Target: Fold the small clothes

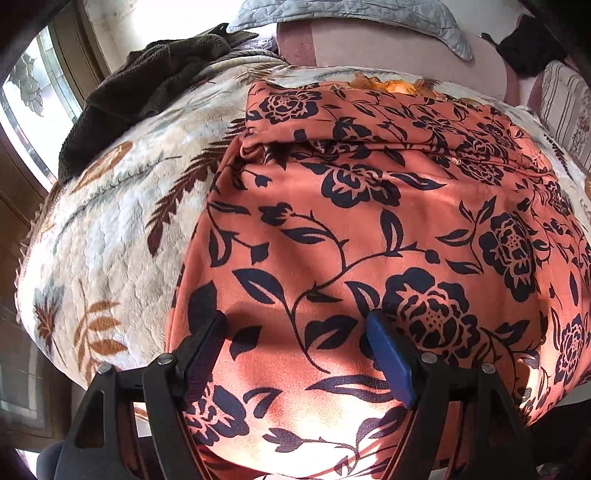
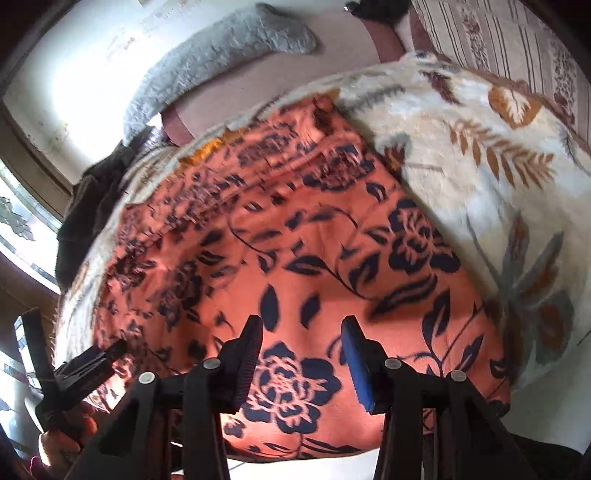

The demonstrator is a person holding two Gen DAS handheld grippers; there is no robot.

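An orange garment with a dark floral print (image 1: 369,229) lies spread on a cream leaf-patterned blanket (image 1: 110,229), with a fold line across its far part. My left gripper (image 1: 295,325) is open just above the garment's near left part, holding nothing. In the right wrist view the same garment (image 2: 288,251) fills the middle. My right gripper (image 2: 303,332) is open above its near edge, empty. The left gripper (image 2: 92,362) also shows at the lower left of that view, over the garment's left edge.
A dark brown towel-like cloth (image 1: 147,81) lies at the blanket's far left. A grey quilted cover (image 1: 332,14) and a pinkish bolster (image 1: 388,44) lie beyond. A striped cushion (image 2: 498,40) sits at the far right. A window (image 1: 29,92) is on the left.
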